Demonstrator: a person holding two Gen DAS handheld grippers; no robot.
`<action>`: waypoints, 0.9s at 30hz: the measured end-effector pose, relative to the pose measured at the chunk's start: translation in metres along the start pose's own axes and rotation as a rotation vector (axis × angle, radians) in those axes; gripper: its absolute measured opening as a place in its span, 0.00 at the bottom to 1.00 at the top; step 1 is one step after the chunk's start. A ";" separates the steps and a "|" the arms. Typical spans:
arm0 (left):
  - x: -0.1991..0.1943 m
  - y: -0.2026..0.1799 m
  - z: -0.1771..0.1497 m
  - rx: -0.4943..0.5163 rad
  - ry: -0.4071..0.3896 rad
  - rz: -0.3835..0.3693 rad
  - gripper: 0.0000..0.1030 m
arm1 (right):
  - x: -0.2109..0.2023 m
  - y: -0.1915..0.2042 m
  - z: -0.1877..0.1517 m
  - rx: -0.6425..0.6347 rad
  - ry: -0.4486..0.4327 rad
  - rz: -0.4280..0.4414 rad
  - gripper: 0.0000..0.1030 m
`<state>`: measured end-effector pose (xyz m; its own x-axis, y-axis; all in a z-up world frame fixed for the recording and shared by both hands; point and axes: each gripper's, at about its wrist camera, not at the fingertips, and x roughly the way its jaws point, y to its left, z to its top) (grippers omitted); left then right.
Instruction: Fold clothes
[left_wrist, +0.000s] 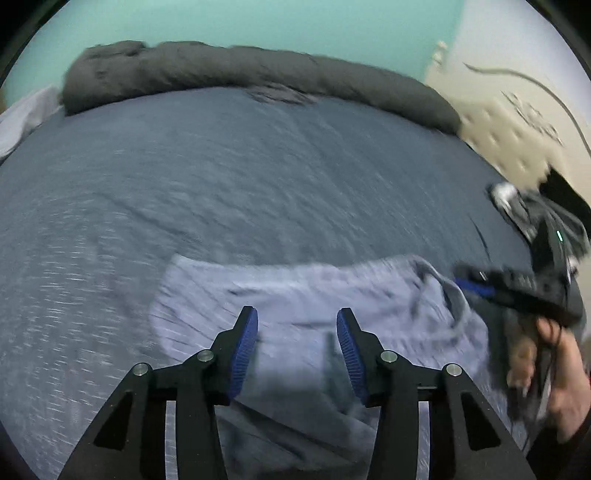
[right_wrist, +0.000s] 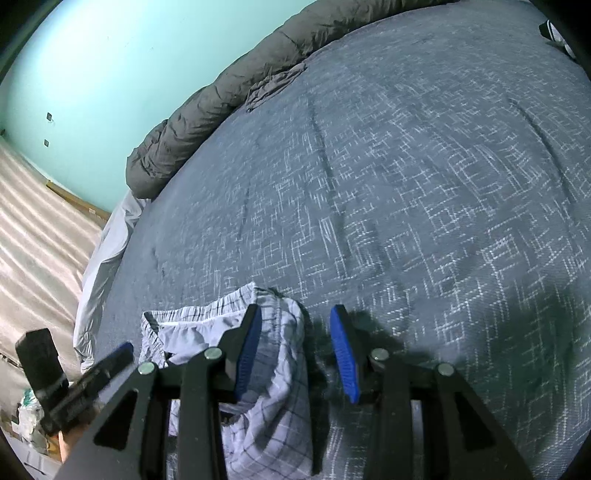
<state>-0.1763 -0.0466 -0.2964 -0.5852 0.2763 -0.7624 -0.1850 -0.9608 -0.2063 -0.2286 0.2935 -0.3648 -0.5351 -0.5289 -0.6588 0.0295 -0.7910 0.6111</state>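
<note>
Folding looks half done: pale checked cotton shorts (right_wrist: 280, 373) lie doubled on the blue patterned bedspread (right_wrist: 424, 192); my left hand-held gripper (left_wrist: 297, 343) and right hand-held gripper (right_wrist: 295, 349) gape wide, empty, above them.

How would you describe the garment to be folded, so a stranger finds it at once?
Start from the big blue bedspread with white crosshatch lines. At its near edge, under both open grippers, lie pale checked shorts. Their thin dark grid and gathered waistband set them apart from the rolled grey duvet by the wall.
</note>
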 end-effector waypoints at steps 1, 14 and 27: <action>0.002 -0.002 -0.003 0.009 0.011 -0.009 0.47 | 0.000 0.000 0.000 0.003 -0.001 0.001 0.38; -0.003 0.014 -0.024 -0.037 0.034 -0.034 0.02 | 0.000 -0.005 -0.002 0.013 0.006 0.011 0.38; -0.063 0.095 -0.003 -0.251 -0.225 0.154 0.02 | 0.003 0.005 -0.001 -0.004 0.009 0.014 0.38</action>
<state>-0.1544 -0.1549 -0.2697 -0.7553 0.0989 -0.6479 0.1018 -0.9588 -0.2651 -0.2292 0.2878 -0.3637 -0.5268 -0.5428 -0.6541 0.0404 -0.7846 0.6186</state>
